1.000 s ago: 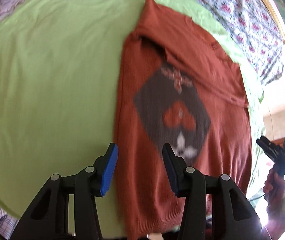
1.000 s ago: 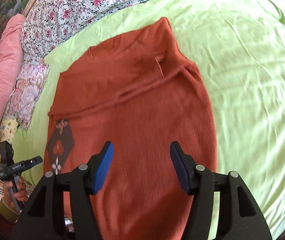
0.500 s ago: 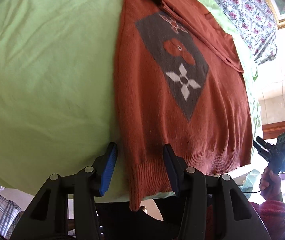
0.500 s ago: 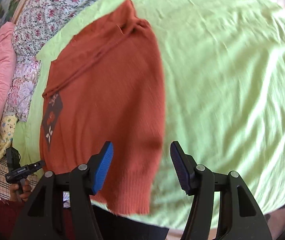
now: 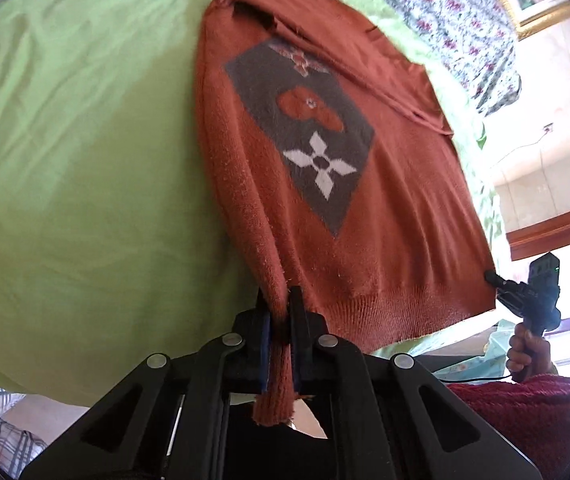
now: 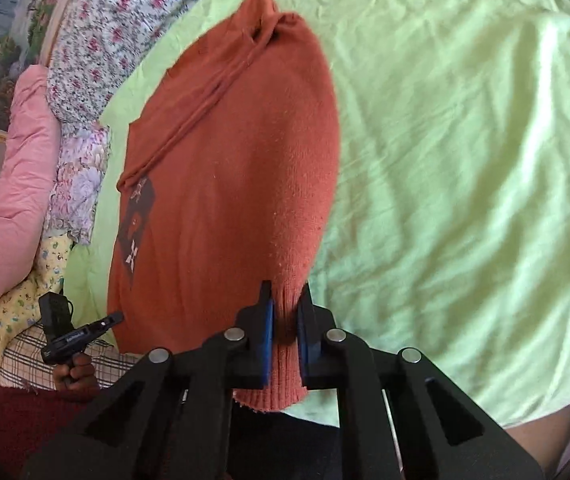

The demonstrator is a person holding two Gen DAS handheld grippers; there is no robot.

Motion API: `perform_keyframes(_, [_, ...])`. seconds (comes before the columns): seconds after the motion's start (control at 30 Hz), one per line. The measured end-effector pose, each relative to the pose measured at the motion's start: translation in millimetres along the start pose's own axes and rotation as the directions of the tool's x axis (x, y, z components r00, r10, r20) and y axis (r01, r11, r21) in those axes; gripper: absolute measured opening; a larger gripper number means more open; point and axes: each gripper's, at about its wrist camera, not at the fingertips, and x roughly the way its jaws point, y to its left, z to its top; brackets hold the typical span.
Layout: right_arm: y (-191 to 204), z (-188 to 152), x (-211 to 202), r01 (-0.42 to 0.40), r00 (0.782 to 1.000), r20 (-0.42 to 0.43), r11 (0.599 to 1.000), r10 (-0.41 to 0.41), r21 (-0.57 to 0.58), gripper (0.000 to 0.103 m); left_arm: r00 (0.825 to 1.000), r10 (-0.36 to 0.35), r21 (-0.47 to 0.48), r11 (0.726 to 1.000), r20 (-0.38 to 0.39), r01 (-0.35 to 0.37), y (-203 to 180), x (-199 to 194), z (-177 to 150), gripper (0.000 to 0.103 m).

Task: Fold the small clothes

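Your left gripper [image 5: 280, 320] is clamped on the ribbed hem corner of the rust-orange sweater [image 5: 385, 208], blue pads pinched tight with knit bunched between them and a tail of hem hanging below, lower centre of the left wrist view. Your right gripper [image 6: 285, 322] is clamped the same way on the opposite hem corner, lower centre of the right wrist view, hem end poking out under the fingers. The sweater lies spread on the green sheet [image 5: 77, 160], collar end toward the top of both frames, bottom hem nearest you. The grey diamond patch [image 5: 305, 132] with a white four-point flower sits centre of the left view and shows small at the sweater's left edge in the right view. Sleeve looks folded across the upper body as a diagonal ridge. Floral bedding [image 6: 97, 40] in the upper left of the right view, pink quilt [image 6: 9, 184] along its left edge
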Motion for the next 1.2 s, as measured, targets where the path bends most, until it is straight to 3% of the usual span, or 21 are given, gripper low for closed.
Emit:
perform_keyframes(0.13, [-3, 1, 7, 0.005, 0.999, -0.036, 1.0, -0.005, 0.0, 0.011, 0.998, 0.027, -0.048, 0.998, -0.064, -0.03, 13, 12, -1, 0.012])
perform_keyframes(0.2, [-7, 4, 12, 0.011, 0.998, -0.059, 1.0, -0.009, 0.024, 0.015, 0.995, 0.009, -0.07, 0.997, -0.103, -0.016, 16, 15, -2, 0.036])
perform_keyframes(0.27, [-10, 4, 14, 0.01, 0.997, -0.078, 1.0, -0.008, 0.03, 0.023, 0.993, -0.026, -0.09, 0.996, -0.111, 0.016, 16, 18, -3, 0.049])
perform_keyframes(0.3, [-11, 3, 13, 0.005, 0.997, -0.079, 1.0, -0.003, 0.028, 0.025, 0.994, -0.022, -0.09, 0.996, -0.109, 0.012, 15, 19, -3, 0.05])
perform_keyframes(0.37, [-13, 2, 13, -0.006, 0.997, -0.077, 0.999, 0.009, 0.037, 0.025, 0.994, 0.001, -0.071, 0.997, -0.107, -0.008, 10, 25, -1, 0.049])
perform_keyframes(0.43, [-16, 0, 13, -0.014, 0.997, -0.073, 0.999, 0.018, 0.05, 0.025, 0.995, 0.023, -0.018, 1.0, -0.092, -0.025, 1, 28, -1, 0.037])
perform_keyframes(0.47, [-15, 0, 13, -0.015, 0.997, -0.07, 0.999, 0.018, 0.042, 0.024, 0.995, 0.027, -0.003, 1.0, -0.091, -0.028, -3, 29, -1, 0.006])
perform_keyframes(0.5, [-13, -1, 12, -0.007, 0.998, -0.069, 1.0, 0.009, 0.026, 0.022, 0.995, 0.027, 0.011, 1.0, -0.098, -0.026, -5, 30, -1, 0.006])
perform_keyframes(0.53, [-11, -1, 11, -0.001, 0.998, -0.064, 1.0, 0.002, 0.016, 0.012, 0.996, 0.029, 0.011, 1.0, -0.086, -0.028, -6, 29, -1, 0.006])
perform_keyframes(0.77, [15, 16, -16, -0.069, 0.997, 0.024, 0.997, 0.07, -0.03, 0.011, 0.997, -0.042, 0.011, 0.999, 0.067, 0.041, -20, -13, 19, 0.005])
perform_keyframes(0.93, [41, 52, -27, -0.086, 0.991, 0.1, 0.993, 0.094, -0.078, 0.011, 0.983, -0.08, 0.001, 0.997, 0.164, 0.081, -23, -44, 63, 0.005])
perform_keyframes(1.2, [73, 143, -23, -0.134, 0.966, 0.2, 0.98, 0.162, -0.145, 0.011, 0.942, -0.086, 0.008, 0.996, 0.326, 0.088, -36, -64, 160, 0.005])
